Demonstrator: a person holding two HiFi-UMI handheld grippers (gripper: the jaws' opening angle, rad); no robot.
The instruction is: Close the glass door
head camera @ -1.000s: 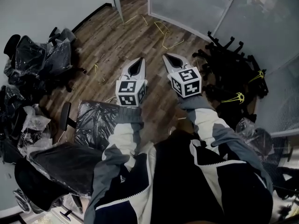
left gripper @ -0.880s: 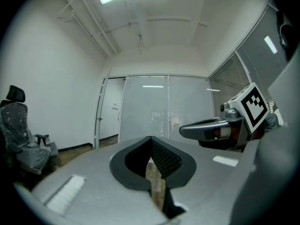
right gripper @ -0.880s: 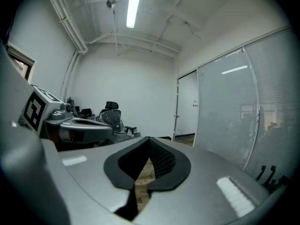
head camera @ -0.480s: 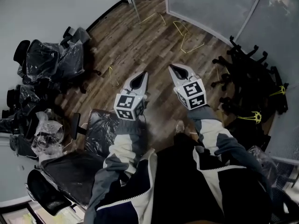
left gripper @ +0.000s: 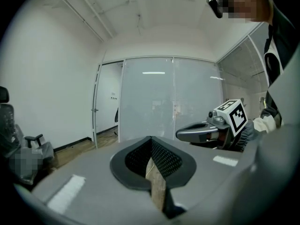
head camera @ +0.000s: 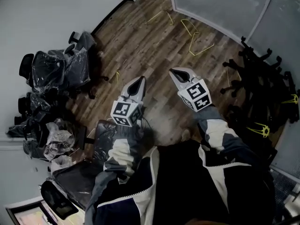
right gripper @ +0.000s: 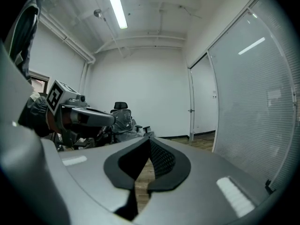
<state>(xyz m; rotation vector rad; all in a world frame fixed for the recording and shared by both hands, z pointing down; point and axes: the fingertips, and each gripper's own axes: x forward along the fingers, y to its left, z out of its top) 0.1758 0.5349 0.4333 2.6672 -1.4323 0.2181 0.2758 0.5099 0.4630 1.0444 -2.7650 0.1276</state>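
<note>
The person is holding both grey tools out over the brown plank floor [head camera: 140,41]. The left tool [head camera: 139,80] is clenched on nothing, and the right tool [head camera: 173,71] is clenched empty too. The clear glass door with its slim metal frame [left gripper: 108,102] is standing ahead, at the left end of the frosted glass wall [left gripper: 154,97], well apart from both tools

Dark wood-plank floor [head camera: 140,41] meets plain white walls [head camera: 47,13]. Plastic-wrapped office chairs [head camera: 61,69] crowd the left wall. A tube light [right gripper: 116,6] glows overhead.
</note>
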